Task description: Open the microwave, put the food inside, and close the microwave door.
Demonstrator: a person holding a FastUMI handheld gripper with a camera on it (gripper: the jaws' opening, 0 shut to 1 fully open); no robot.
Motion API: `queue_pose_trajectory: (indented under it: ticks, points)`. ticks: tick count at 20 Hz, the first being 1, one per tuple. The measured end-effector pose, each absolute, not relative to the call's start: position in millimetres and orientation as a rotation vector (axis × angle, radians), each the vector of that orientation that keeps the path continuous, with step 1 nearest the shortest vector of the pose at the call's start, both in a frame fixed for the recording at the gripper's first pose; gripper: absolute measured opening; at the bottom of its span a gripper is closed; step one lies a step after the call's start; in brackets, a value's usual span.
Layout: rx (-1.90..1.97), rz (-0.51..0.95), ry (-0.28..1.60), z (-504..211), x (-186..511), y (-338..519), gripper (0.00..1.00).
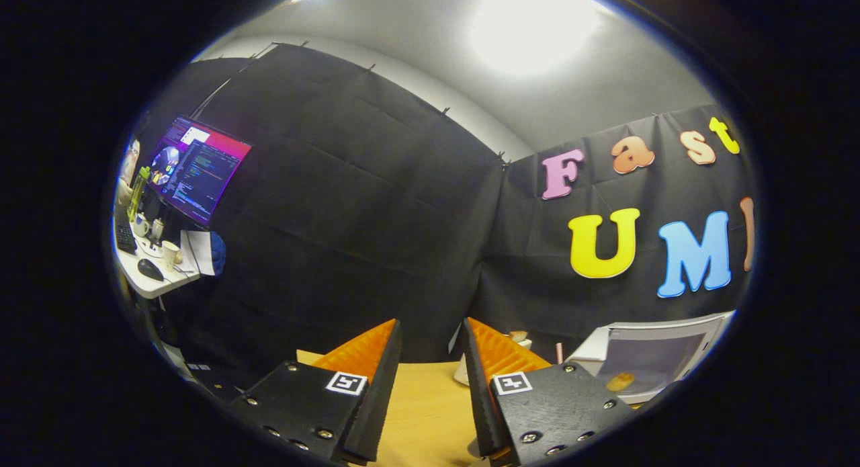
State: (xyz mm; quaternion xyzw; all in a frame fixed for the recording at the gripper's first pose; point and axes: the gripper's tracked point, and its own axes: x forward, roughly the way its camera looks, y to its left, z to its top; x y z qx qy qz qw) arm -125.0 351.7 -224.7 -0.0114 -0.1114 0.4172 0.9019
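Observation:
My gripper (432, 322) is held above the wooden table (423, 400), open, with only the bare tabletop showing through the gap between its fingers. To the right of the right finger stands the white microwave (655, 356), its grey-windowed door facing me. I cannot tell whether that door is fully closed. Low on the window is a small orange-brown shape (619, 381). Just beyond the right finger, partly hidden by it, a white dish (462, 371) stands on the table. A pale brown piece of food (518, 334) peeks out above the finger.
Black cloth walls close off the back and right of the table. Far off to the left is a white desk (151, 285) with a lit monitor (198, 168), mugs, a mouse and a keyboard. A thin pink stick (559, 351) stands beside the microwave.

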Motion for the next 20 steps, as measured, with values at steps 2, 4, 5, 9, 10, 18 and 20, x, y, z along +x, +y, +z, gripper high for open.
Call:
queue_pose_trajectory:
  ticks: [2, 4, 5, 9, 10, 18, 20]
  points:
    - [-0.008, 0.860, -0.177, -248, -123, 358, 0.04]
    - [0.054, 0.895, -0.116, -259, -121, 371, 0.03]
    - [0.070, 0.913, -0.079, -265, -119, 375, 0.03]
    - [0.075, 0.895, 0.059, -305, -96, 377, 0.03]
    - [0.066, 0.898, 0.074, -313, -94, 379, 0.03]
    - [0.051, 0.764, 0.131, -352, -53, 337, 0.01]
    - [0.022, 0.733, 0.125, -351, -53, 320, 0.01]
